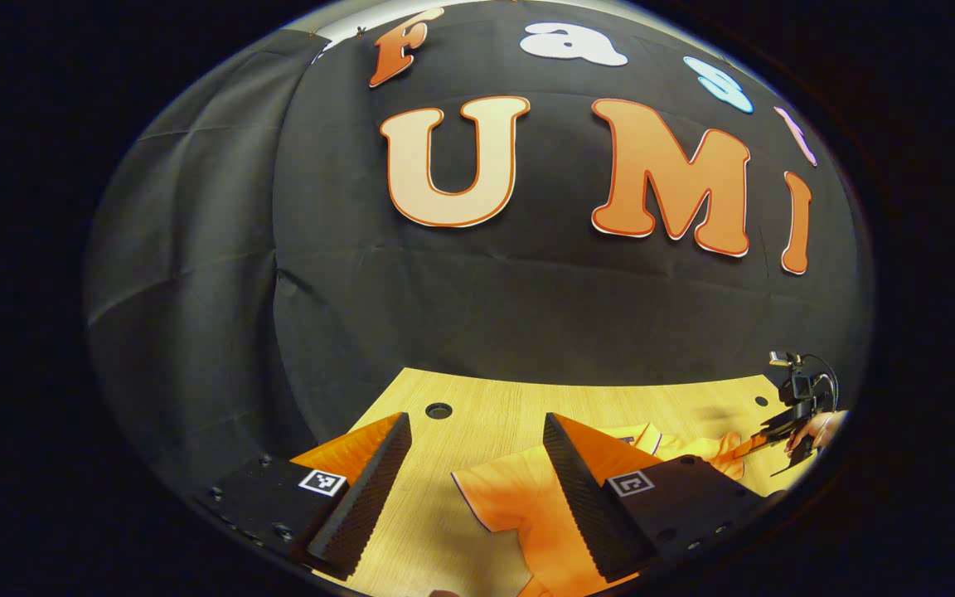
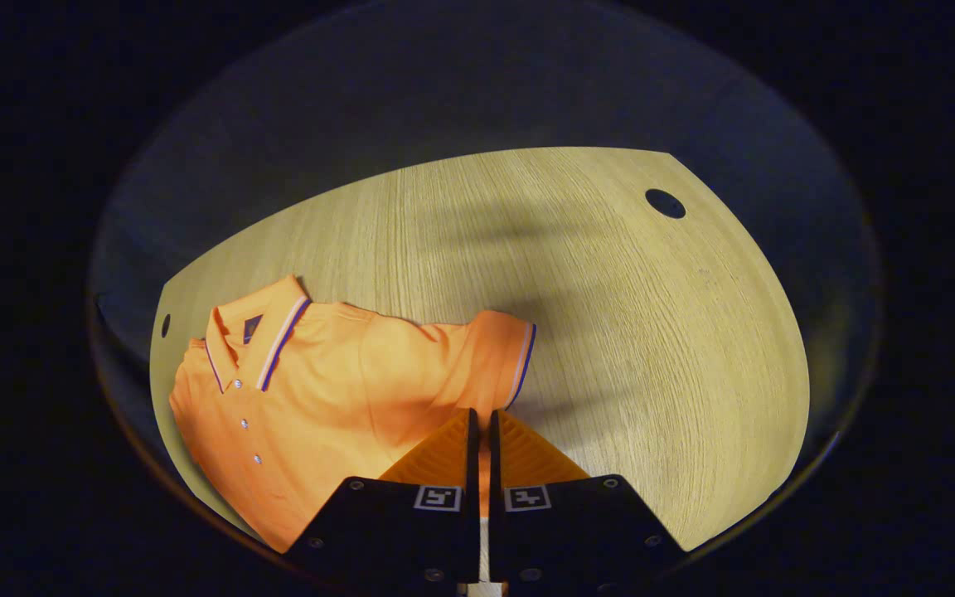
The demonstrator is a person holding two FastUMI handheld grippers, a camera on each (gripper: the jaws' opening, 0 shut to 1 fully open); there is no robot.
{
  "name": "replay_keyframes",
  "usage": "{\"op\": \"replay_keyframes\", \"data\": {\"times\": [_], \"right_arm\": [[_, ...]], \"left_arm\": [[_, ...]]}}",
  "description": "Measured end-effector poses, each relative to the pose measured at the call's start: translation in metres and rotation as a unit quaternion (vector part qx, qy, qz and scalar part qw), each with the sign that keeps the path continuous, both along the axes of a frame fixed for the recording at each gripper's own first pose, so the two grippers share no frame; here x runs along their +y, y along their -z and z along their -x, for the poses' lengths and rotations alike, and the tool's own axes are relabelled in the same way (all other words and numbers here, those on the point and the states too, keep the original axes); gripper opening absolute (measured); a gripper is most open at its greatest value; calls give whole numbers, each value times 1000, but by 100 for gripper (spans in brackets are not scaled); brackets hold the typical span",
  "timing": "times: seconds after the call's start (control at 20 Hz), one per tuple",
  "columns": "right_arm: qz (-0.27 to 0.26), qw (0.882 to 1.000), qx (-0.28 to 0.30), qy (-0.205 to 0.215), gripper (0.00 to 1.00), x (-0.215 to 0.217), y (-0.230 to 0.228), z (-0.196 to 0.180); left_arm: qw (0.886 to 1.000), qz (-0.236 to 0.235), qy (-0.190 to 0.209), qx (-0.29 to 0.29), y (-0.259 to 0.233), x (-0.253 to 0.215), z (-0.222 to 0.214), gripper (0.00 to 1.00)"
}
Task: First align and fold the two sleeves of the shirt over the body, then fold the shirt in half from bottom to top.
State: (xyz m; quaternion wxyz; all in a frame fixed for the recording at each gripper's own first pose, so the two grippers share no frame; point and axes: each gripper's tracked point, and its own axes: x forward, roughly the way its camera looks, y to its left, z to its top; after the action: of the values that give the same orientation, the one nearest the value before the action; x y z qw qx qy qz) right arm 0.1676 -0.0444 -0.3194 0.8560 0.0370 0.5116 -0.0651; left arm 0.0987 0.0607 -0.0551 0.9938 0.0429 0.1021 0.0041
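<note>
Sleeve-folding step: the shirt lies flat on the tabletop; right gripper pinches the shirt's sleeve; left gripper gapes beside the shirt's other sleeve; next, probably carry the sleeve over the body.

left gripper view: low, level, toward wall | right gripper view: close, downward | shared: shirt, table

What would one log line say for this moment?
left gripper: open above shirt | right gripper: shut on sleeve | table: wood
</note>
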Motion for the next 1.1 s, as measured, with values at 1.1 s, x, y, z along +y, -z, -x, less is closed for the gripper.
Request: {"op": "replay_keyframes", "data": {"times": [1.1], "right_arm": [[-31,974,-61,-215,5,189,-76,26]], "left_arm": [[999,28,-21,-12,-7,77,27,98]]}}
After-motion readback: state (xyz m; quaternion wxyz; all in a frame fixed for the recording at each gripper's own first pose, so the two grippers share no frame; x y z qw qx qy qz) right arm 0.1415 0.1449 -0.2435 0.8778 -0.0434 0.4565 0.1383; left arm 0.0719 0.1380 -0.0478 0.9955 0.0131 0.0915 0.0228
